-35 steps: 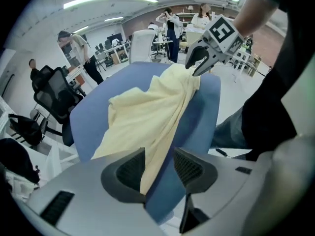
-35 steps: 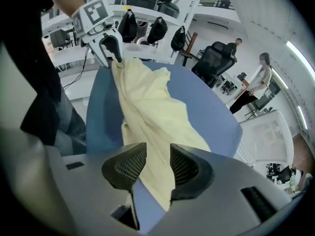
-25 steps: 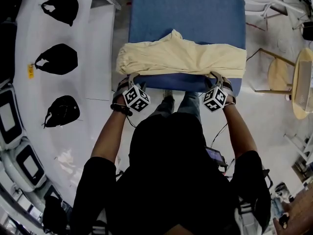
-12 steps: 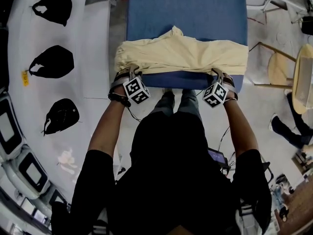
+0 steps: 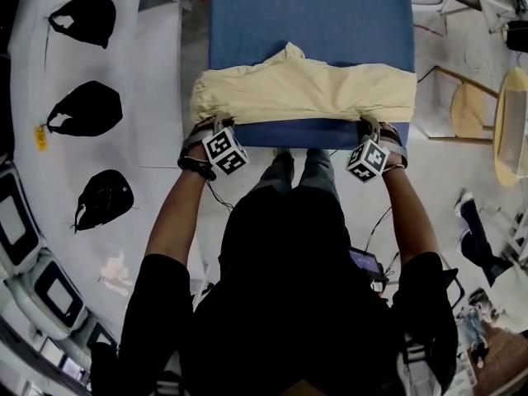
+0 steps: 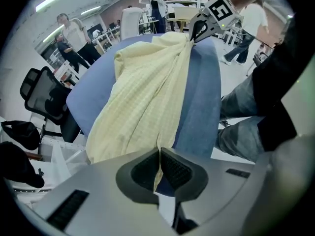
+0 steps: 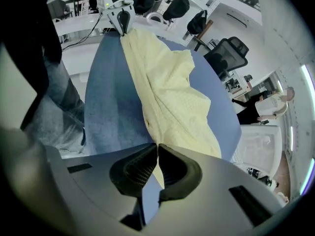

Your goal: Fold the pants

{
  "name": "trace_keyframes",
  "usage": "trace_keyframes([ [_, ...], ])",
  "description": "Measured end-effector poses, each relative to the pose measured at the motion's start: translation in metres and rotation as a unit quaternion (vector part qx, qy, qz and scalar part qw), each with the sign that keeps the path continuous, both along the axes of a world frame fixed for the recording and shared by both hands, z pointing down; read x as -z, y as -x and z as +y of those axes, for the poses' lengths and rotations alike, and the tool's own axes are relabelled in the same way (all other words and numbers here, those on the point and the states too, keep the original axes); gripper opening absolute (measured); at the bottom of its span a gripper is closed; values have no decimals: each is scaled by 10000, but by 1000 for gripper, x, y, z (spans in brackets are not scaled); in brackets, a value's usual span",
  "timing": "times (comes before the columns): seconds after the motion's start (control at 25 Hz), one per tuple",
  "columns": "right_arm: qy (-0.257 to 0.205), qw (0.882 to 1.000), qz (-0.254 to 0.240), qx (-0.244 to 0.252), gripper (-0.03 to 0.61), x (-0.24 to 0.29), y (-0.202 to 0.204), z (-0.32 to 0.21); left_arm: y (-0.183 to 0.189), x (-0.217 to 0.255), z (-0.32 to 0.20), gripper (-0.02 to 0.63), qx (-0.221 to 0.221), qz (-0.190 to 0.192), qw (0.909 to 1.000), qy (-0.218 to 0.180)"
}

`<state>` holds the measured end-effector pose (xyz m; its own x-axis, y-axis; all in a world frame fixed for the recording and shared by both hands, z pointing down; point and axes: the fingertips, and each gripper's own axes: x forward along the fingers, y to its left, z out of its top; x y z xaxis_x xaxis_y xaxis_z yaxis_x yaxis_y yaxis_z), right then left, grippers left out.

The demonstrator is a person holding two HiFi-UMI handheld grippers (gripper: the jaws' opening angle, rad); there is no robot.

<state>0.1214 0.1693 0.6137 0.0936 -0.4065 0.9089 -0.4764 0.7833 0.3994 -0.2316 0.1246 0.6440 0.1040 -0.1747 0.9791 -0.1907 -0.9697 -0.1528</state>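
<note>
Both tools have just been closing on the cloth. A second ago they stood wider at the near edge of the pants (image 5: 305,93); now each is clamped on that edge, and the left one has crept a little in toward the fabric. The pants themselves lie as they did.

The left tool (image 5: 216,124) points steeply down at the left near corner of the pale yellow pants. In the left gripper view its dark ribbed pads (image 6: 172,168) are pressed together with a thin fold of yellow fabric (image 6: 147,92) caught between them. From that pinch the cloth runs away across the blue tabletop (image 6: 199,97) to the far end, where the other tool grips it.

The right tool (image 5: 369,124) holds the right near corner in the same way. In the right gripper view its jaws are all but together, with the pants' edge (image 7: 172,97) nipped between the pads (image 7: 135,173). The fabric stretches from there along the tabletop (image 7: 108,107) toward the left tool.

Between the two tools the pants lie crosswise as a long band over the near part of the tabletop (image 5: 309,15), bunched and rising to a small peak on the side away from the tools. Beyond them the blue surface is bare. Below the tools the person's jeans (image 5: 301,172) show. Out past the left tool three black bags (image 5: 87,110) sit on a white surface, and past the right tool stands a wooden stool (image 5: 470,122).
</note>
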Motion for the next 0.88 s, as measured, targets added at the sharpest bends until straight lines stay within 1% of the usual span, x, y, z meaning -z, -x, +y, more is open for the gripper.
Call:
trace_keyframes([
  [0.12, -57, 10000, -27, 68, 14, 4, -1, 12, 2, 3, 7, 31, -19, 25, 10000, 16],
  [0.28, -142, 9999, 53, 78, 14, 4, 3, 30, 4, 5, 21, 31, -157, -95, 9997, -170],
  [0.36, -116, 9999, 85, 77, 14, 4, 6, 34, 4, 3, 30, 31, -149, -187, 9994, -236],
  [0.44, 2, 10000, 92, 10, 14, 0, 5, 39, 6, 0, 40, 31, -73, -224, 9995, -224],
  [0.52, 151, 9998, 58, -74, 15, -4, 2, 44, 6, -1, 44, 32, 139, -81, 9997, -166],
  [0.6, 231, 9996, -120, -131, 24, -5, 3, 43, 5, 2, 41, 34, 473, 192, 9987, -41],
  [0.64, 258, 9992, -247, -176, 37, -5, 3, 42, 4, 5, 38, 61, 646, 346, 9973, 47],
  [0.72, 277, 9981, -504, -227, 102, -2, 7, 38, 1, 13, 31, 142, 927, 625, 9935, 212],
  [0.76, 278, 9974, -620, -223, 120, 2, 12, 35, 1, 18, 28, 161, 1037, 746, 9914, 271],
  [0.88, 156, 9958, -898, -83, 121, 22, 36, 20, 2, 35, 20, 163, 1256, 1028, 9862, 327],
])
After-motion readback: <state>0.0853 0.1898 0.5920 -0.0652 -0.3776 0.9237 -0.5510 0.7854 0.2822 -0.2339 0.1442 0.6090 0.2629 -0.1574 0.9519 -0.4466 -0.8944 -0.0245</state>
